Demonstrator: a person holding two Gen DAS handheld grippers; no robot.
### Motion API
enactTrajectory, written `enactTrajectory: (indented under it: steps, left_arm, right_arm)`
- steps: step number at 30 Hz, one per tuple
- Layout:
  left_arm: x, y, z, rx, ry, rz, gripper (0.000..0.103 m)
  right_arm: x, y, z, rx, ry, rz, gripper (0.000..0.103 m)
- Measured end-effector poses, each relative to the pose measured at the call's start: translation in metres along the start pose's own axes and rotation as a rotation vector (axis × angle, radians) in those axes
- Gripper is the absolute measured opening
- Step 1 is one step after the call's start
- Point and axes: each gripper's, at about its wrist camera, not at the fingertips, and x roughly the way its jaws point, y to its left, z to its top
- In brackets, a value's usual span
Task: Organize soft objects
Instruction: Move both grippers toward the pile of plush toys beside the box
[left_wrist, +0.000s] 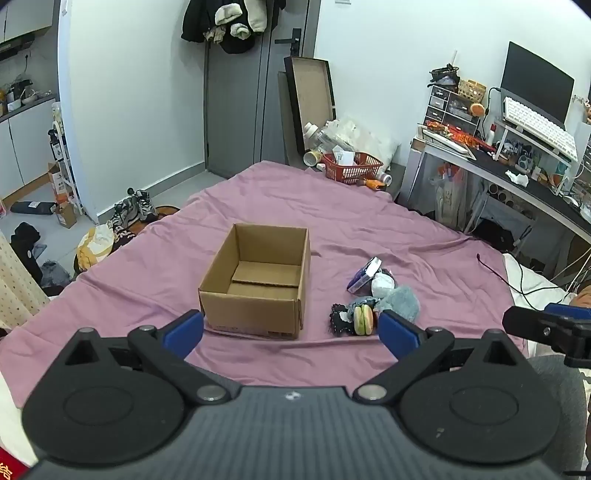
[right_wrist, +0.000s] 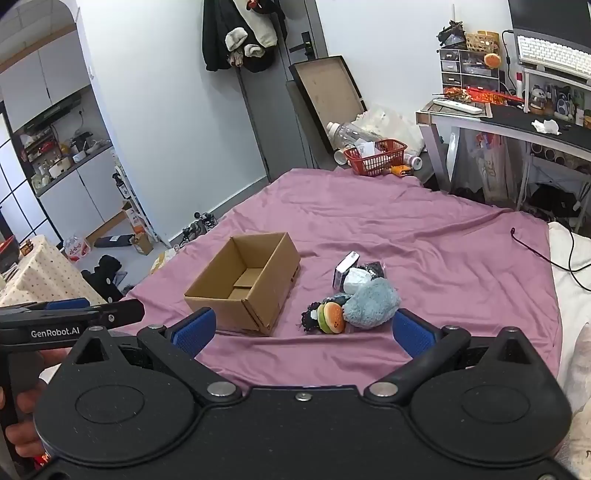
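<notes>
Both tongs spread wide and empty above a mauve bedsheet (right_wrist: 369, 229), tilted down toward the work ahead. Left gripper (left_wrist: 291, 326) hovering almost square on to an open cardboard box (left_wrist: 258, 284), nothing yet inside; right gripper (right_wrist: 303, 328) framing a small heap of soft toys between its blue pads, none touched.

Heap lying ahead of the right gripper and close to its centre line, ahead and off to the right of the left gripper, so the right hand judged the nearer and better lined up for a first pick. Box sitting just left of the heap, a strip of bare sheet between them; short carry leftward from toys to box.

Nearest in the pile: a plush hamburger (right_wrist: 331, 317) standing on edge, flat faces turned sideways, with a dark beaded piece (right_wrist: 309, 318) against its left. Just right of it and touching, a fluffy grey-blue plush (right_wrist: 371, 303), roundish, no clear long axis. Farther from the tongs, a white wad (right_wrist: 355, 276) and a small purple-and-white packet (right_wrist: 345, 267) propped upright, long side running away from the camera.

Box long axis running roughly away from the left gripper, slanted up and to the right as seen from the right wrist. Heap strung out the same way, near to far.
</notes>
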Motion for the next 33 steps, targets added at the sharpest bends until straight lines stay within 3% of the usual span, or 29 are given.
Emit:
enactTrajectory:
  steps: [33]
  left_arm:
    - [-0.002, -0.024, -0.005, 0.013, -0.02, -0.02, 0.1]
  right_arm:
    - [-0.004, -0.006, 0.006, -0.048, -0.053, -0.05, 0.103]
